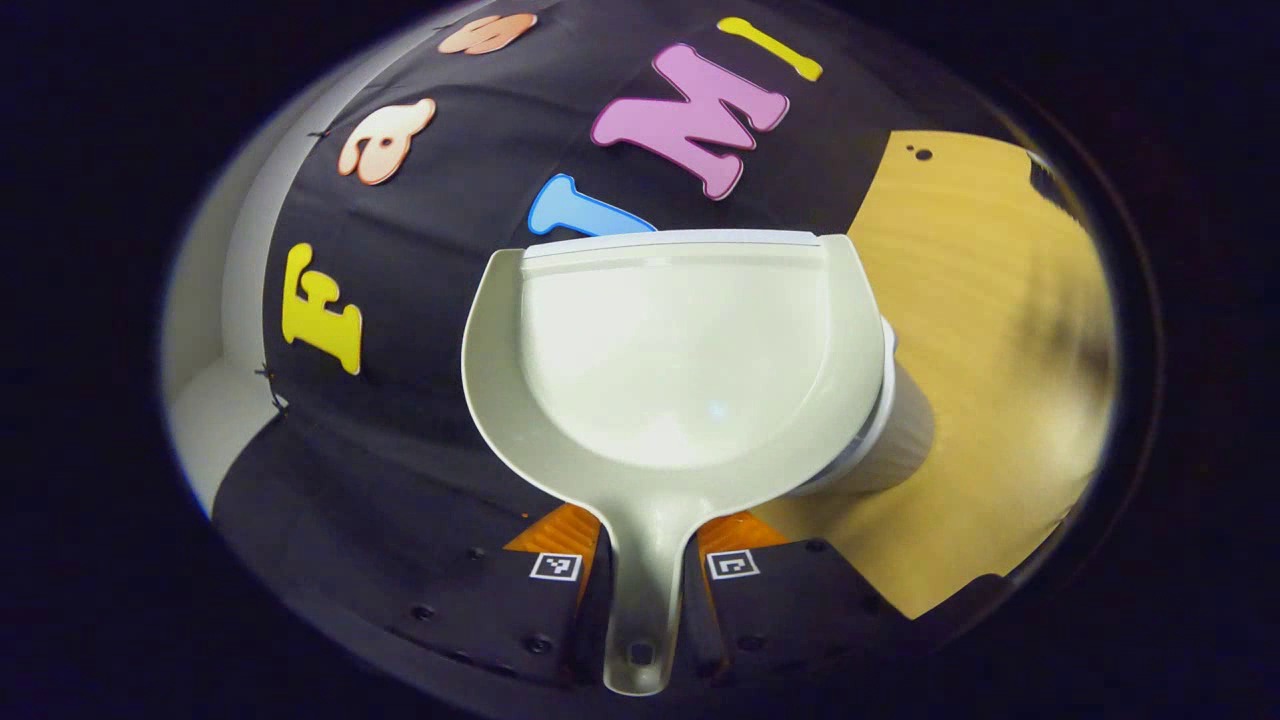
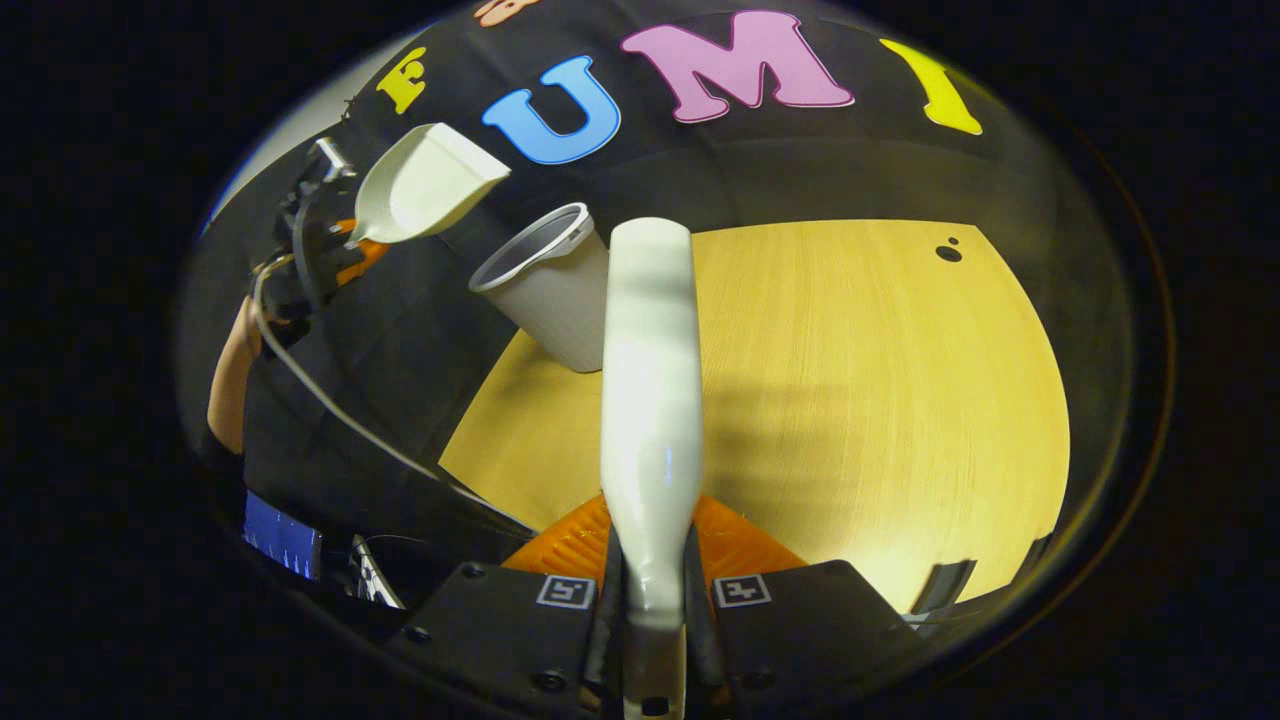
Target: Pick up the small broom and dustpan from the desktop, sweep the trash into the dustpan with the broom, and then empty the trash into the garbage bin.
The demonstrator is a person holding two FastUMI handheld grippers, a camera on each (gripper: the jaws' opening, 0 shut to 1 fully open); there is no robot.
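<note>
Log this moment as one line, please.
left gripper: holds dustpan, empty | right gripper: holds broom | bin: beside dustpan

The dustpan point(image 2: 425, 185) hangs above and left of the garbage bin point(image 2: 548, 285), which stands on the desktop point(image 2: 880, 400).

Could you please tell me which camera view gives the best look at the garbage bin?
The right gripper view: the garbage bin shows its open rim, inside wall and ribbed side, standing on the wooden desktop just below the raised dustpan. In the left gripper view, the dustpan covers the bin except a sliver of rim and side.
</note>
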